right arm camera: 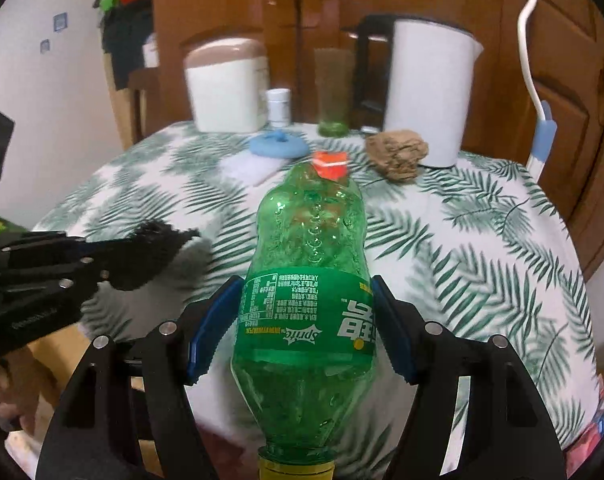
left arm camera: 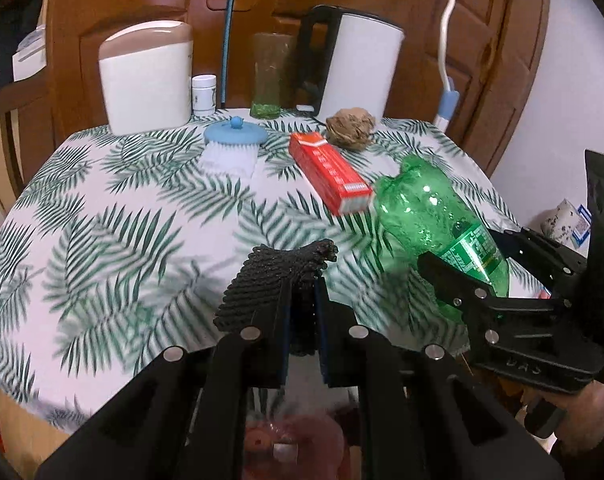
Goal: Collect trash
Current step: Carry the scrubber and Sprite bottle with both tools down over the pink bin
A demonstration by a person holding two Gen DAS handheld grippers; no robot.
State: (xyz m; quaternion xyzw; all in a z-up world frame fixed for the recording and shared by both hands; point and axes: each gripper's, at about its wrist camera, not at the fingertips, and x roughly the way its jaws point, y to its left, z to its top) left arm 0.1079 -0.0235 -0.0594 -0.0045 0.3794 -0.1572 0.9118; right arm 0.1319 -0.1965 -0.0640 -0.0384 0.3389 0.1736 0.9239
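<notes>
Claws carried trash off the leaf-print tabletop. Right claw clamped a crushed green plastic bottle; left claw pinched shut on black knobbly mesh, apparently for binning.

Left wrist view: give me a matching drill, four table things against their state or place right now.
Things:
1. green plastic Sprite bottle
2. black mesh foam scrap
3. red cardboard box
4. brown crumpled paper ball

States:
A. lies flat beside the blue brush
B. clamped in the left hand-held gripper
C. sits in front of the white kettle
D. held in the right hand-held gripper

Pairs: 1-D, 2-B, 3-A, 4-C
</notes>
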